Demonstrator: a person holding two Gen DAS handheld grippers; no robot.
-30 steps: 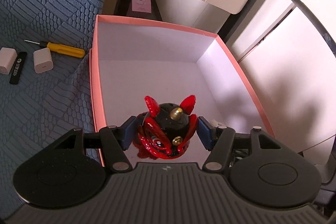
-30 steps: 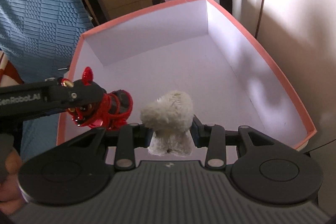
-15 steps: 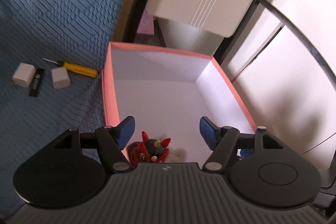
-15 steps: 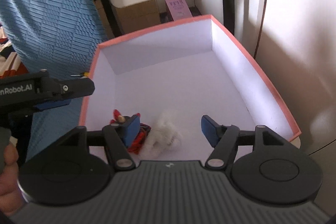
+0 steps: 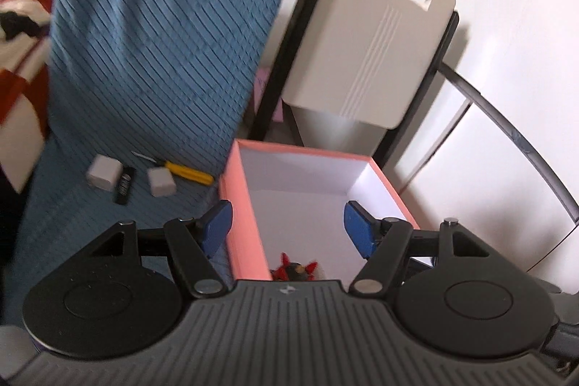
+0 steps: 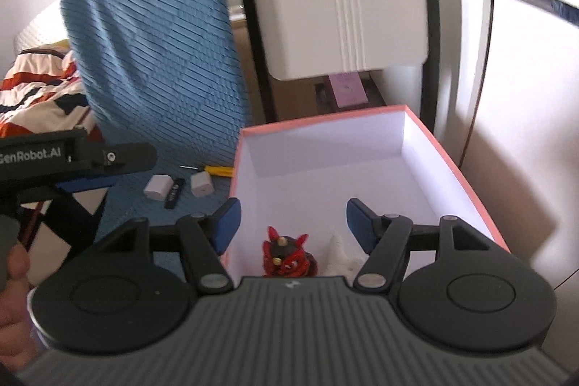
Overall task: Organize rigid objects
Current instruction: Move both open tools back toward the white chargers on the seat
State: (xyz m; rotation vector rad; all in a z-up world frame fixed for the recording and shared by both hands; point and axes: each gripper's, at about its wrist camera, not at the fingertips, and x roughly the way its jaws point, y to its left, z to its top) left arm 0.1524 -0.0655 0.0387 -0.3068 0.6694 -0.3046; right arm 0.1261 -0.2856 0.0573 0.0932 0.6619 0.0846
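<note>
A pink-rimmed box [image 5: 231,190] with a white inside stands open on the blue seat. A red and black horned figurine [image 5: 295,270] lies on its floor near the front wall. My left gripper [image 5: 287,225] hangs open above it, nothing between the blue pads. In the right wrist view the figurine [image 6: 286,257] sits beside a white fluffy toy [image 6: 342,252] in the box [image 6: 466,176]. My right gripper [image 6: 293,223] is open and empty above them. On the seat lie two white chargers [image 5: 105,178] [image 5: 161,181], a black stick [image 5: 125,185] and a yellow screwdriver [image 5: 186,170].
A blue ribbed cushion back [image 5: 163,24] rises behind the seat. A grey folding chair [image 5: 365,49] with a black frame stands behind the box, and a white wall lies to the right. A striped blanket [image 6: 36,89] lies far left. A person's hand [image 6: 11,263] holds the left gripper's body [image 6: 90,165].
Both grippers opened and let go: the figurine and the white fluffy toy now lie in the box. Both grippers rose and drew back from it.
</note>
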